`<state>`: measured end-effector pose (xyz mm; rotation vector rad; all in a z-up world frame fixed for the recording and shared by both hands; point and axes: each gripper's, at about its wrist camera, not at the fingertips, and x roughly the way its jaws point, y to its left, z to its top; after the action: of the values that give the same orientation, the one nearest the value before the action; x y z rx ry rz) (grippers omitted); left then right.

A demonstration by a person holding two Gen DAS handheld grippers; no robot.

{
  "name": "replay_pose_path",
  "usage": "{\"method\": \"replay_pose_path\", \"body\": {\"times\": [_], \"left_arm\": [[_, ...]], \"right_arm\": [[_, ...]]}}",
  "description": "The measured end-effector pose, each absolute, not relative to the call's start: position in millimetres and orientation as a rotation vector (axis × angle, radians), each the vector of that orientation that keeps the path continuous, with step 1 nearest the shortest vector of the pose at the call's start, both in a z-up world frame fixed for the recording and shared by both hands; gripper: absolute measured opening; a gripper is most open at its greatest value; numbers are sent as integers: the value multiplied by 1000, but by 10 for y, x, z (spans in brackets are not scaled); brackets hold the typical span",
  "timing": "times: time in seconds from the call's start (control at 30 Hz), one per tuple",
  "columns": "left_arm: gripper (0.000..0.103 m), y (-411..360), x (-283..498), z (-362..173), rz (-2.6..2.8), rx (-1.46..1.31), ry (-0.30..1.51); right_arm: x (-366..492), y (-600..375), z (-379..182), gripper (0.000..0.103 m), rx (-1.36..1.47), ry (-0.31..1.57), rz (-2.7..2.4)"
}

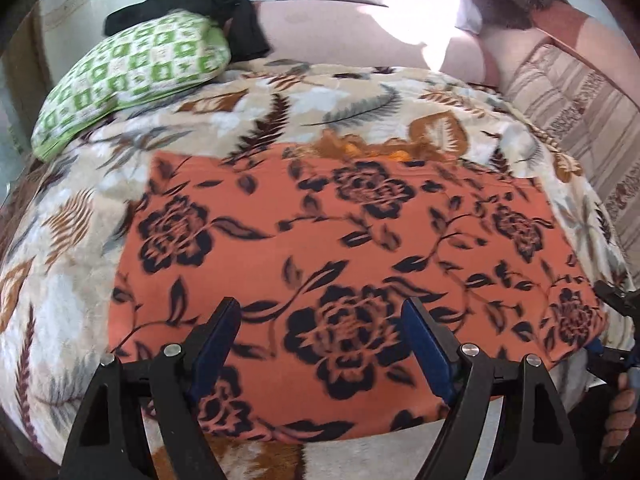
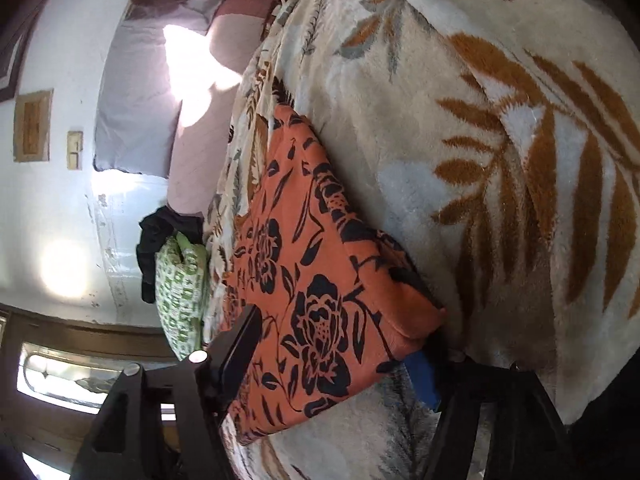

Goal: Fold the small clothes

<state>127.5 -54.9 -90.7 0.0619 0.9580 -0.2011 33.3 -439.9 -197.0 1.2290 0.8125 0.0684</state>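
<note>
I see the orange cloth (image 1: 352,264), thin and printed with black roses, lying flat at centre frame on a plush leaf-patterned blanket (image 1: 312,112). My left tongs (image 1: 320,320) hang wide open above it, gripping nothing. My right tongs (image 2: 340,354) straddle its folded corner; whether they pinch it, I cannot tell.

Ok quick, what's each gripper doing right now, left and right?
Left gripper: open above the orange floral cloth, holding nothing.
Right gripper: jaws either side of the cloth's corner; grip cannot be told.
</note>
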Motion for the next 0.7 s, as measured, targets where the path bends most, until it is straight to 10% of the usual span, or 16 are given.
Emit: {"method": "replay_pose_path", "body": {"times": [0.1,0.3,0.7], "left_arm": [[83,-737,1324,-867,-231,99,929],[83,-1028,1474,-1305,-161,190,1090],[86,-895,1326,-1268,-118,206,1043]], "right_arm": [[360,-4403,-1964,70,1193,799,90],[405,-4455,-2012,37,1148,811,92],[419,-4419,-1981,63,1109,797,72]]}}
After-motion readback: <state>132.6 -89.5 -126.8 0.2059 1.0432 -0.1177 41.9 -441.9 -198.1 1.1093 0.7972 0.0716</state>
